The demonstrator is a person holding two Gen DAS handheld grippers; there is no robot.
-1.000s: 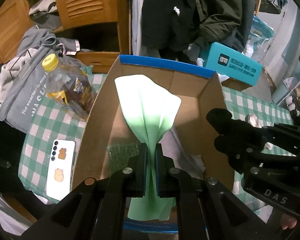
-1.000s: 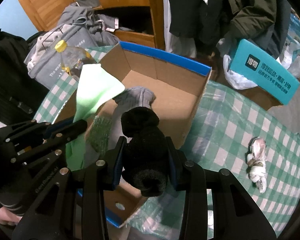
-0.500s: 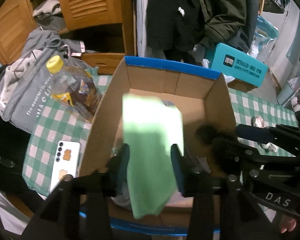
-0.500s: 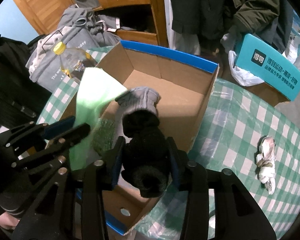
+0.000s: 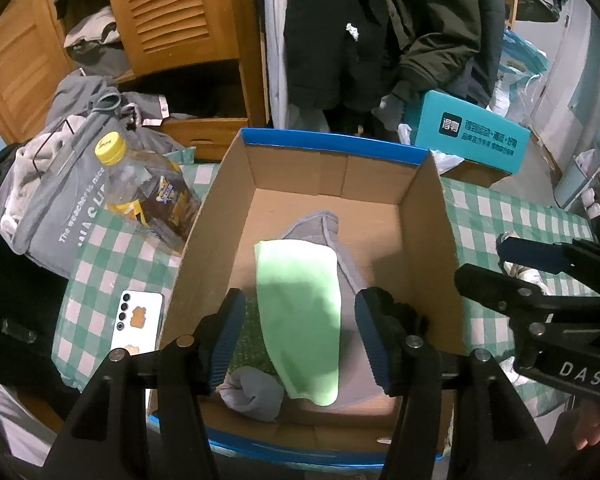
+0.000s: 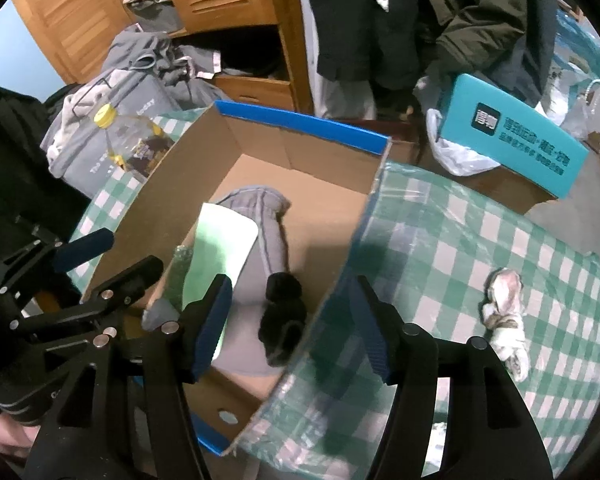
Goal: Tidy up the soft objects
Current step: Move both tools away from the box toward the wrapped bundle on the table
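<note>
A cardboard box (image 5: 428,240) with a blue rim stands on the checked table. Inside it lie a light green cloth (image 5: 300,300), a grey garment (image 5: 320,228), a dark green item (image 5: 250,344) and a black rolled sock (image 6: 282,316). My left gripper (image 5: 300,340) is open and empty above the near end of the box. My right gripper (image 6: 292,328) is open and empty, straddling the box's right wall (image 6: 352,248) above the black sock. A crumpled white-brown cloth (image 6: 504,316) lies on the table to the right.
A yellow-capped bottle (image 5: 148,184) and a white phone (image 5: 138,320) lie left of the box. Grey clothes (image 5: 60,184) pile at far left. A teal box (image 5: 468,136) sits behind. A wooden wardrobe (image 5: 172,12) and hanging coats (image 5: 380,32) stand beyond.
Both grippers have opened. The green cloth has dropped from my left gripper into the box, and the black sock has dropped from my right gripper into the box.
</note>
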